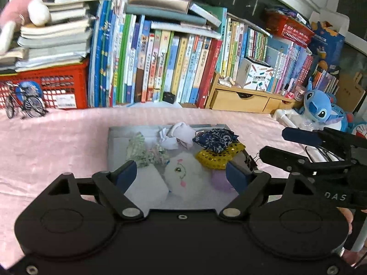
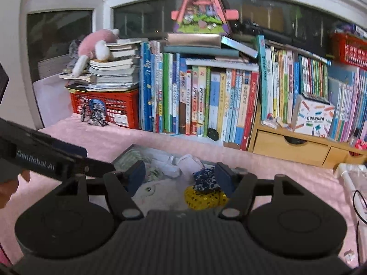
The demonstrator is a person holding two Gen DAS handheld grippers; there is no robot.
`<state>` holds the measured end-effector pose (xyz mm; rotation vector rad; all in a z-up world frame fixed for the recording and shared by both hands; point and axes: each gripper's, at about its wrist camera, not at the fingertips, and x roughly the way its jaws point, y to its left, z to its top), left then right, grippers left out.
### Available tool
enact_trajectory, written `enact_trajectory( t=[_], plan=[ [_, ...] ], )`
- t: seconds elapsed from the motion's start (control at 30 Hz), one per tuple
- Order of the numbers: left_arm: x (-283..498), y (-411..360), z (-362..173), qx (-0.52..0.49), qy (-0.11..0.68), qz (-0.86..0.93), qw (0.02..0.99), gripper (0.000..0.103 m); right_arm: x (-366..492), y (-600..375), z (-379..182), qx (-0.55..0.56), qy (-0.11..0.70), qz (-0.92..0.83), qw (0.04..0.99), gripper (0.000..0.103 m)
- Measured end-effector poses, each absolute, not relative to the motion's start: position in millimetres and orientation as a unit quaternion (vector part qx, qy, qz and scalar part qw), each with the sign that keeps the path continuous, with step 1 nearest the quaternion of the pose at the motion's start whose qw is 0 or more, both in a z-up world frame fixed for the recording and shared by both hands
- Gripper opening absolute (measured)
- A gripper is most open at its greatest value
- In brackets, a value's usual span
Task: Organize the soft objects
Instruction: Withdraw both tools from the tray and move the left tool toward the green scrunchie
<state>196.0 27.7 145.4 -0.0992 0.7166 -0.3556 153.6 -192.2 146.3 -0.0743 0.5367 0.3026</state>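
Now both grippers hang over the grey tray (image 1: 112, 137) of soft things.
Left gripper (image 1: 181, 171) and right gripper (image 2: 181, 174) each gape wide, gripping nothing.

Left tool (image 1: 181, 174) spread wide; right tool (image 2: 181, 175) likewise, nothing gripped.

One tray (image 1: 112, 137), two beanbags (image 1: 215, 138) (stacked), one white plush (image 1: 183, 171)

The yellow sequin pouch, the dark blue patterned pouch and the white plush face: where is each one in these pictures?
yellow sequin pouch (image 1: 218, 157): left wrist view, on its sequined top.
dark blue patterned pouch (image 1: 215, 138): left wrist view, middle of its printed cloth.
white plush face (image 1: 182, 171): left wrist view, between its stitched eye and pink cheek.
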Motion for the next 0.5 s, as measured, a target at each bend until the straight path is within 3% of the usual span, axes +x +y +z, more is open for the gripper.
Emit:
enact_trajectory(
  t=[0.27,0.5],
  plan=[
    [123,59,135,-0.063,0.252,-0.147,0.954,0.087,94,-169,131,-0.122,0.184,0.121,0.968,0.078],
    [71,88,124,-0.037,0.215,-0.110,0.970,0.086,43,-149,106,-0.219,0.136,0.144,0.955,0.077]
  ],
)
